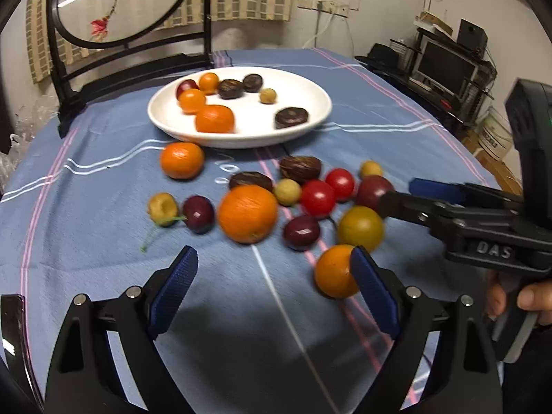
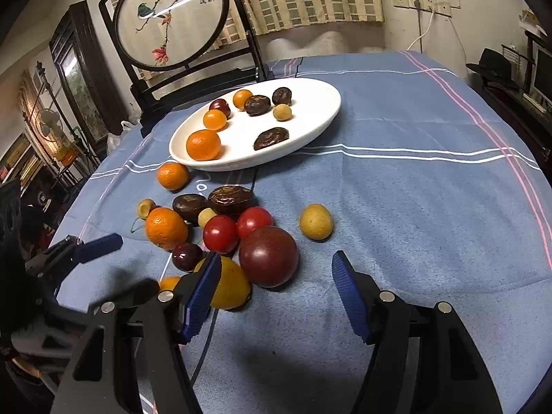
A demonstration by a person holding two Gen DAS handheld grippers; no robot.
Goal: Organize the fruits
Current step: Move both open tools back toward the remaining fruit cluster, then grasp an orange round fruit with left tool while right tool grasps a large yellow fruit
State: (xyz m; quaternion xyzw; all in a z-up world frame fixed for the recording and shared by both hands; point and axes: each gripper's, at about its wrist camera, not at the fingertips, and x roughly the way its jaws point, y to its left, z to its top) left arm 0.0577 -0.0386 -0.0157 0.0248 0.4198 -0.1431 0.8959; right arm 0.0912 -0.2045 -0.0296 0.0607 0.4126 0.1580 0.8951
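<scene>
Both claws, left and right, stand wide and empty above loose fruit near the plate; the purple plum between the right pads looks smooth, round, firm and prone to rolling, so grip across its widest part.

Both views give you dim indoor light with strong fisheye bending and black vignetting at the corners. Your left-wrist view shows motion blur on the fruits; your right-wrist view is sharper. A reflected light streak crosses the round glass panel. Soft dark shadows fall on the tabletop beneath the jaws.
</scene>
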